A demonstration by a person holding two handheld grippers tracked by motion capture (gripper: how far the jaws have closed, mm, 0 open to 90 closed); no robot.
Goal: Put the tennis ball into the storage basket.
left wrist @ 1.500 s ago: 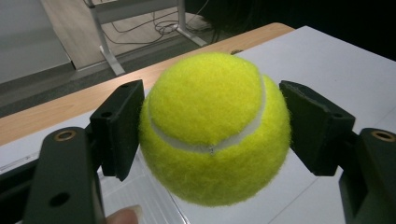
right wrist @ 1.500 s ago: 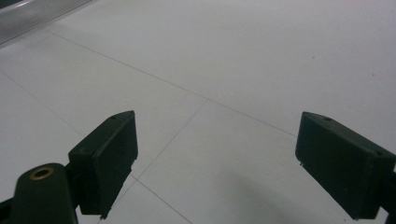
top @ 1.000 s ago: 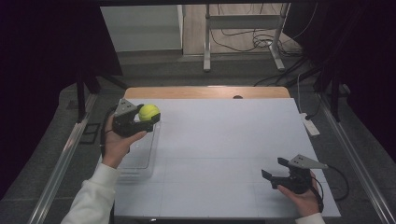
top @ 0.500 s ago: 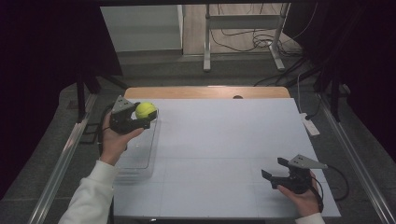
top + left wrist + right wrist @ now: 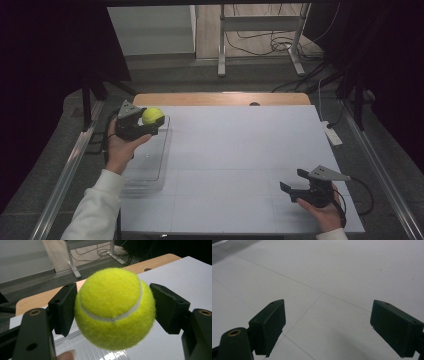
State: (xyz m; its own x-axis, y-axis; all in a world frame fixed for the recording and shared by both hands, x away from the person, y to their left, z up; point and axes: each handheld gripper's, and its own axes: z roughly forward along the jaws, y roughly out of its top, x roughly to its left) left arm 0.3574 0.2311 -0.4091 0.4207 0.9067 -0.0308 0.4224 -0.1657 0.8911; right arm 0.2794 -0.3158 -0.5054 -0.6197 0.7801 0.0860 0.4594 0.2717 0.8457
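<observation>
Left tool (image 5: pixel 150 125): clamped on the ball, one pad pressed against each side of it; held in the air near the table's far left corner.
Ball (image 5: pixel 152 115): yellow-green tennis ball with a white seam, gripped between the left tool's pads (image 5: pixel 65 307), over the far end of the bin and clear of its floor.
Bin (image 5: pixel 150 172): clear plastic, shallow, lying along the left edge of the table; its far end sat under the ball, its near end reached toward the person's sleeve.
Left hand (image 5: pixel 120 147): wrapped under the tool's body, white sleeve running back to the near edge; a fingertip showed at the bottom of the left gripper view.
Right tool (image 5: pixel 294 182): jaws wide apart with nothing between them, just above the table near its near right corner, pointing toward the left edge.
Right hand (image 5: pixel 322 207): holding the tool from behind, at the near edge.
Table (image 5: pixel 240 150): white top with thin seam lines, a wooden strip along the far edge.
Right gripper view: bare white top (image 5: pixel 337 277) between the two spread pads.
</observation>
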